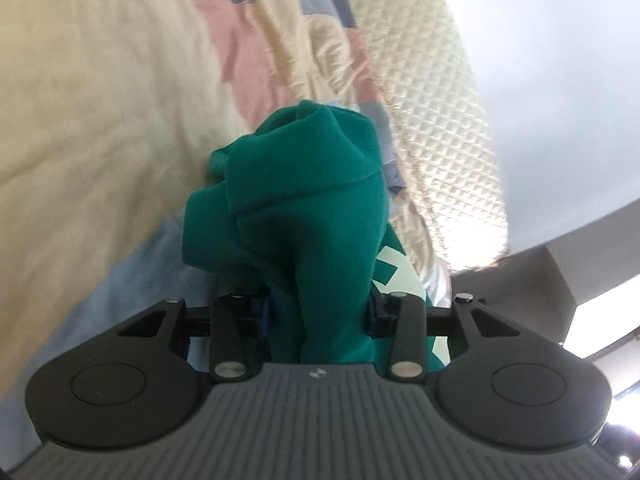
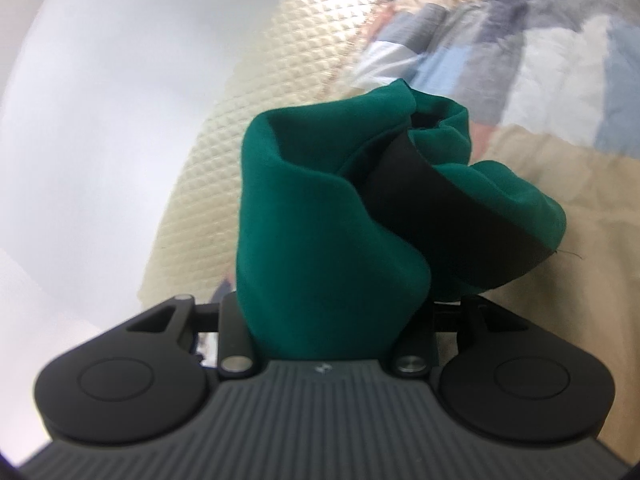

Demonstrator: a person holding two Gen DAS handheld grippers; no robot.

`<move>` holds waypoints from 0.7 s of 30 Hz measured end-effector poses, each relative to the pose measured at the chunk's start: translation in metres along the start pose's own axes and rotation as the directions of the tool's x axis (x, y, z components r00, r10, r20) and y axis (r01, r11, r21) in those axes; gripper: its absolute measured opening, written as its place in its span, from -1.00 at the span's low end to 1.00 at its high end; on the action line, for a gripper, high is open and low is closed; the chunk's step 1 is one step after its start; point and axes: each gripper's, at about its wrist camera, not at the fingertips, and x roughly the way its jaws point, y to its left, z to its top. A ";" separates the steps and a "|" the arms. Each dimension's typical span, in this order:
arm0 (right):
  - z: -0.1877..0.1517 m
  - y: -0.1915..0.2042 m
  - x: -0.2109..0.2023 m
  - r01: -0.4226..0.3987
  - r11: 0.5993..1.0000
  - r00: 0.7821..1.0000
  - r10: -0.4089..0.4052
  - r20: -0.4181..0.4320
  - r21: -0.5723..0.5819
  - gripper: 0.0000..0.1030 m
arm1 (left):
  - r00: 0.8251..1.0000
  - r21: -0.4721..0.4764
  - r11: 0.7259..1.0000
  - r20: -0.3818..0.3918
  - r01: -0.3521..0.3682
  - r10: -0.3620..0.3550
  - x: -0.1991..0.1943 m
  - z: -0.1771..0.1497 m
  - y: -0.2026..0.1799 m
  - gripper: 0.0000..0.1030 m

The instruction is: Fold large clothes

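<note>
While both grippers hold it, a green garment bunches over the bed.
Left gripper jaws pinch the cloth between them; right gripper jaws pinch another bunch.

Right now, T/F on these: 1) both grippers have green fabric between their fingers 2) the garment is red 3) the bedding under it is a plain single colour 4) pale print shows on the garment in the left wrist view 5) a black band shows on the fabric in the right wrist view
1) True. The left gripper and the right gripper are each closed on a bunch of the green garment.
2) False. It is dark green.
3) False. The bedspread is patchwork: cream, pink, grey and pale blue blocks.
4) True. A pale printed shape shows on the green cloth near the gripper.
5) True. A black band runs across the bunched fabric.
</note>
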 end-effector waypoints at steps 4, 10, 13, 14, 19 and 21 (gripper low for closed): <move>0.019 0.012 -0.004 -0.071 0.997 0.997 0.069 0.034 0.035 -0.11 | 0.999 0.047 0.998 -0.004 0.046 -0.046 -0.006 0.007 -0.036 -0.12; 0.075 0.027 0.002 -0.167 0.985 0.981 0.161 0.112 0.044 -0.11 | 0.993 0.155 0.980 -0.018 0.122 -0.120 0.013 0.022 -0.124 -0.12; 0.106 0.030 0.008 -0.206 0.978 0.966 0.197 0.168 0.034 -0.11 | 0.988 0.209 0.966 -0.041 0.154 -0.148 0.040 0.026 -0.173 -0.12; 0.118 0.030 0.011 -0.214 0.976 0.961 0.205 0.187 0.031 -0.10 | 0.987 0.223 0.961 -0.051 0.161 -0.153 0.051 0.026 -0.188 -0.12; 0.166 0.010 0.034 -0.212 0.977 0.947 0.199 0.251 0.025 -0.10 | 0.984 0.276 0.946 -0.092 0.171 -0.151 0.123 0.017 -0.247 -0.11; 0.183 -0.007 0.047 -0.193 0.980 0.948 0.175 0.267 0.043 -0.10 | 0.984 0.285 0.944 -0.112 0.166 -0.139 0.154 0.009 -0.258 -0.11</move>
